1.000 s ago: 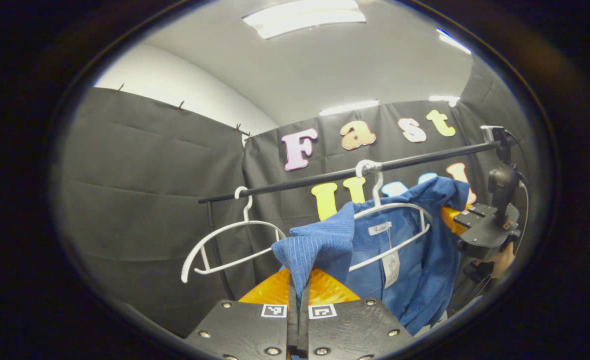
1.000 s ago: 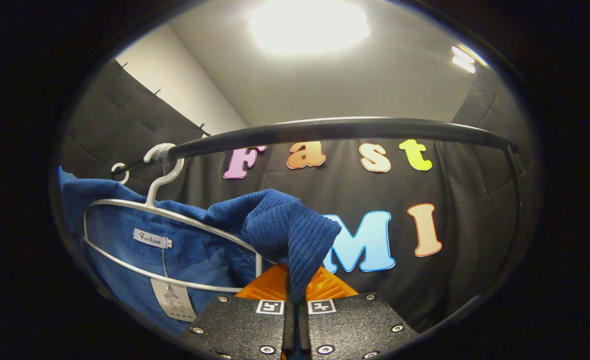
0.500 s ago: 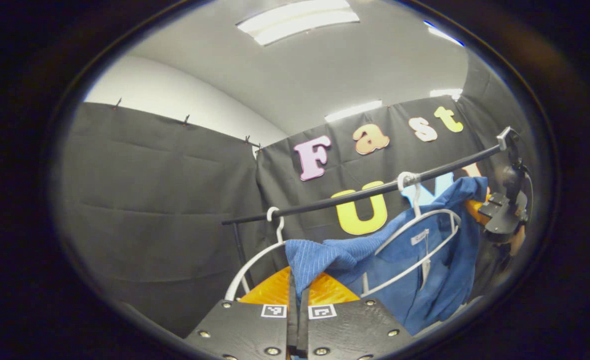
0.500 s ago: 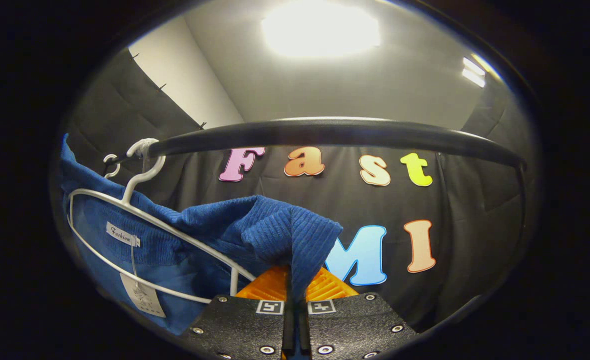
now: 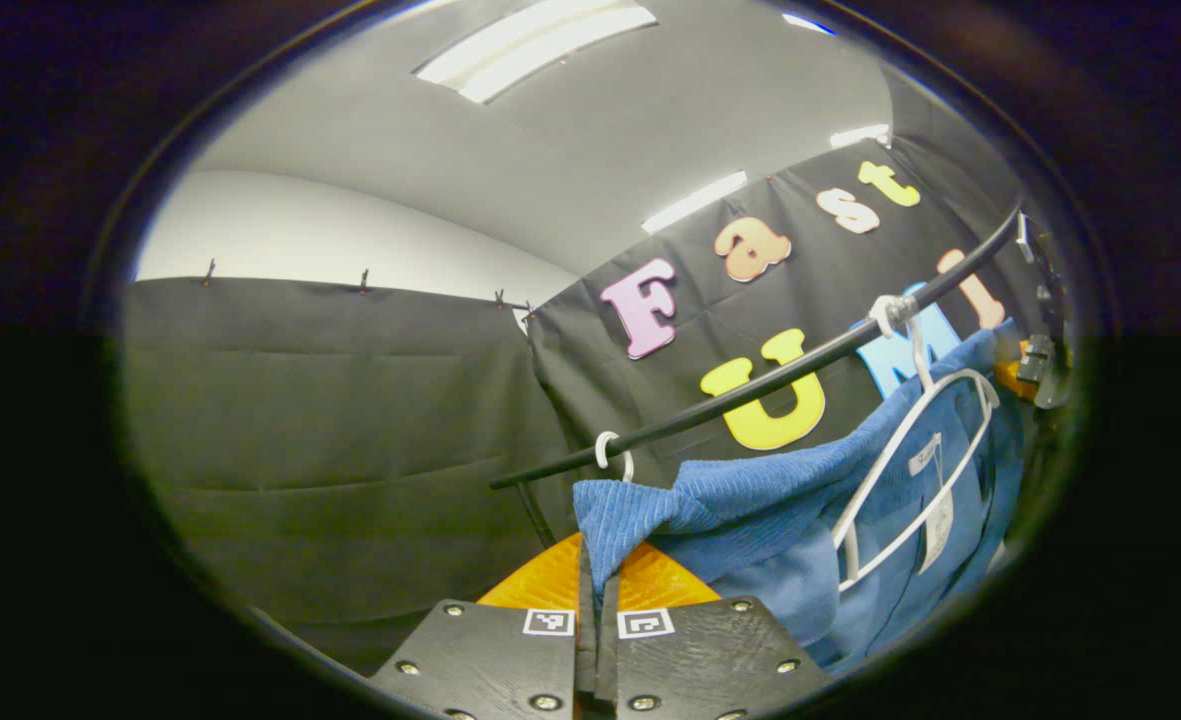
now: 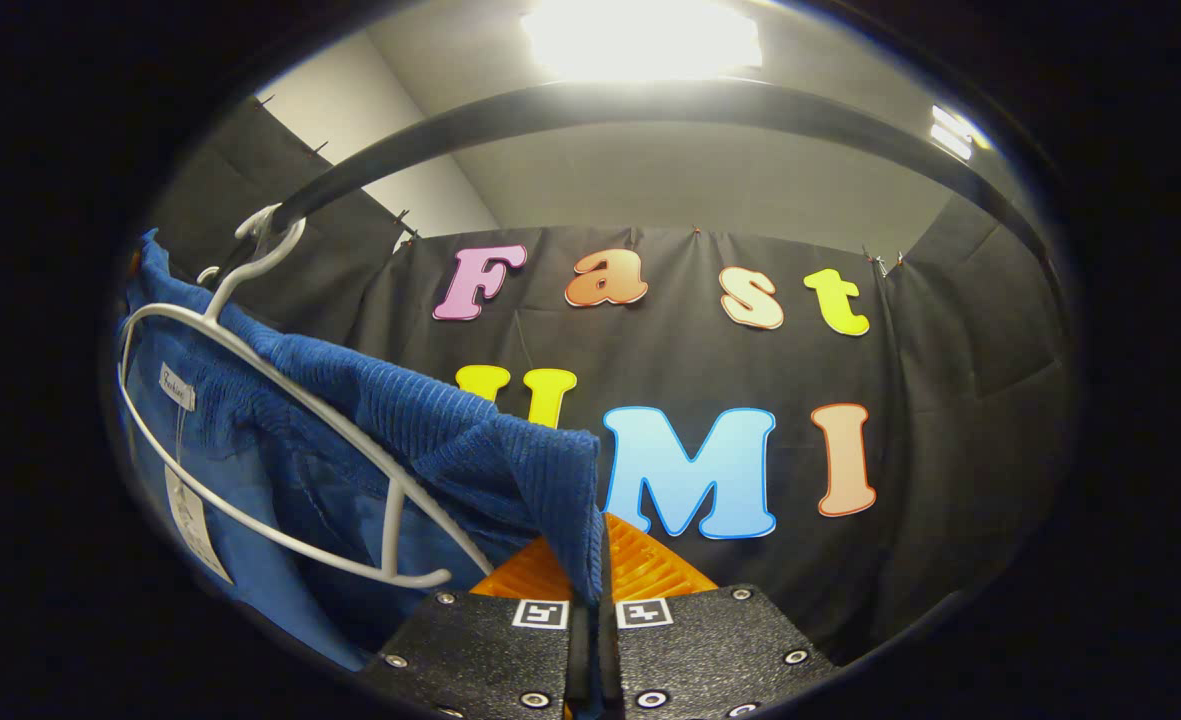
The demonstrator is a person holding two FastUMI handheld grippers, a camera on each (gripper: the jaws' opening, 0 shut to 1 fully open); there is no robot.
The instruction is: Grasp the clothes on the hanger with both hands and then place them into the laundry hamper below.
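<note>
In the left gripper view, our left gripper (image 5: pixel 597 600) pinches a fold of the blue corduroy shirt (image 5: pixel 750 500), which hangs on a white hanger (image 5: pixel 910 450) hooked over the black rail (image 5: pixel 750 385). In the right gripper view, our right gripper (image 6: pixel 592 610) clamps the shirt's other shoulder beside the hanger.

Ribbed blue shirt (image 5: pixel 750 500), white hanger (image 6: pixel 280 400), black rail (image 5: pixel 750 385)
</note>
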